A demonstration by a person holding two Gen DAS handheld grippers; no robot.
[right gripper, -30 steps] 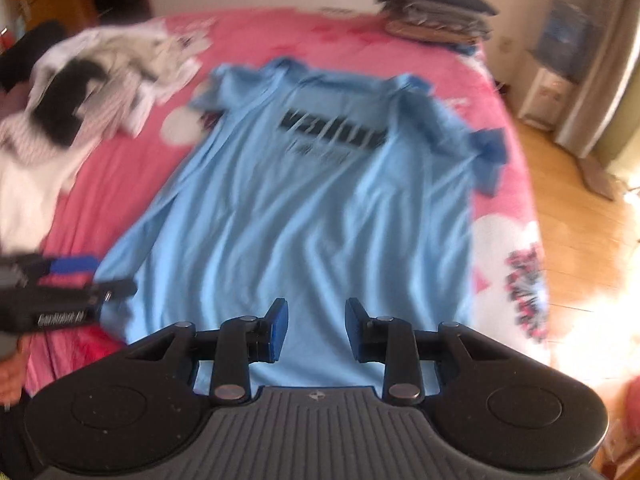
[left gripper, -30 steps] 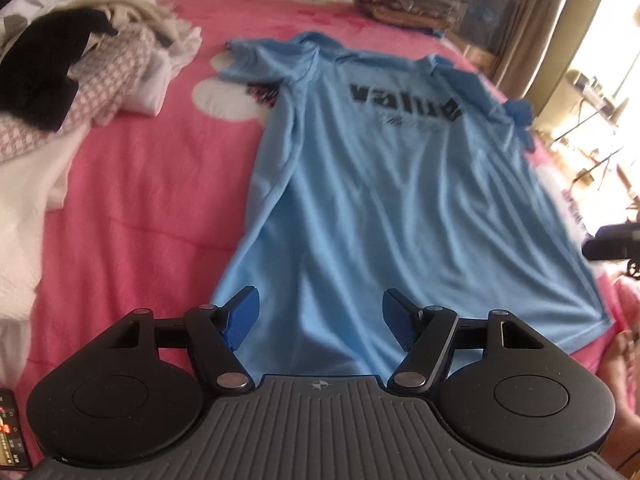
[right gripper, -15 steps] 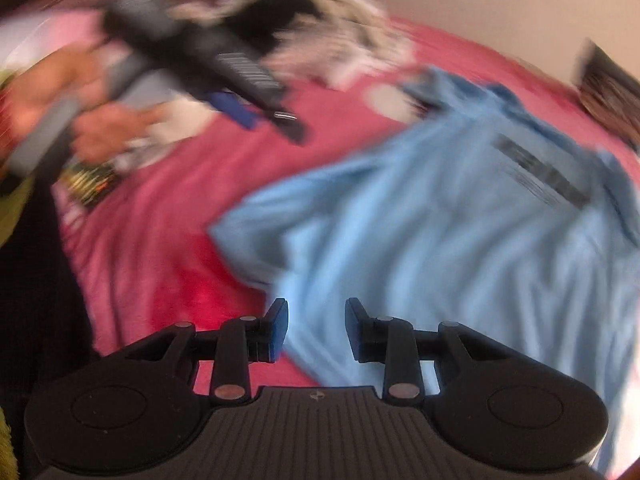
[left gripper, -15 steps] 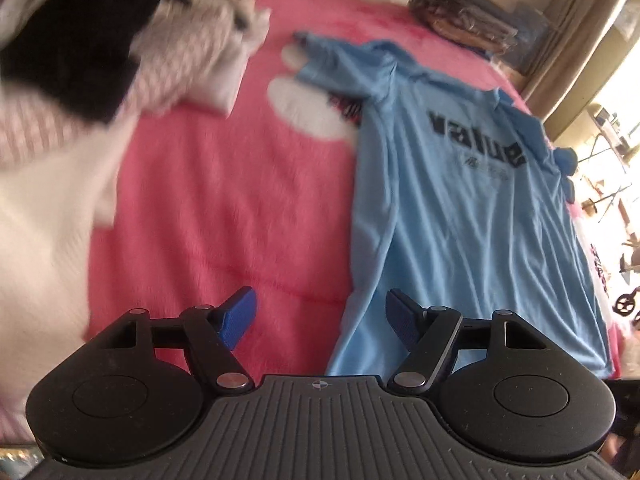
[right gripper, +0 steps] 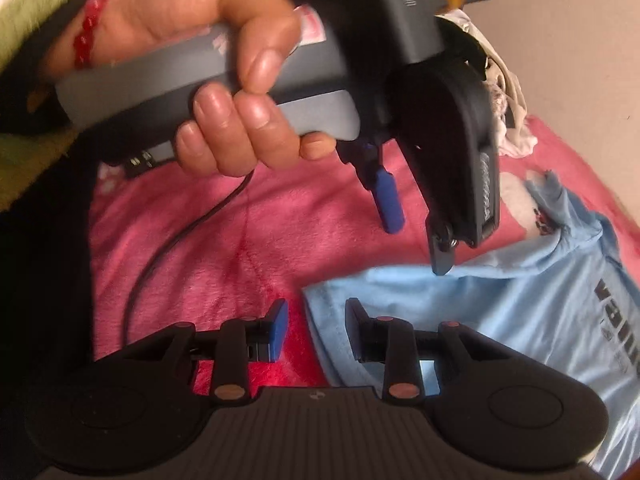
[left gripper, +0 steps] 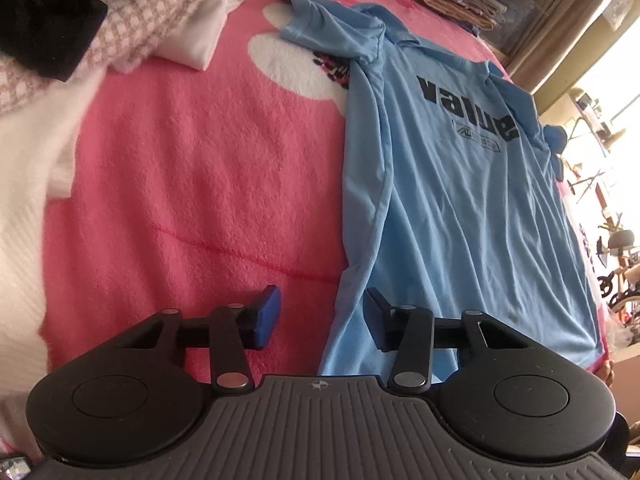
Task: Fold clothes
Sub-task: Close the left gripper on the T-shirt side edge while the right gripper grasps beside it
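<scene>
Lying spread flat and print-up on the pink bed (left gripper: 192, 168), the blue T-shirt (left gripper: 452, 208) shows no fold. It looks thin, soft and light; it would likely drape and wrinkle, so the hem corners or side seams seem the best places to pinch. Left claw (left gripper: 322, 318) hovers spread over the near left hem corner, holding nothing. Right claw (right gripper: 316, 330) is also spread and empty, straddling that same corner edge. A clothes pile (left gripper: 80, 40) lies apart to the left.
</scene>
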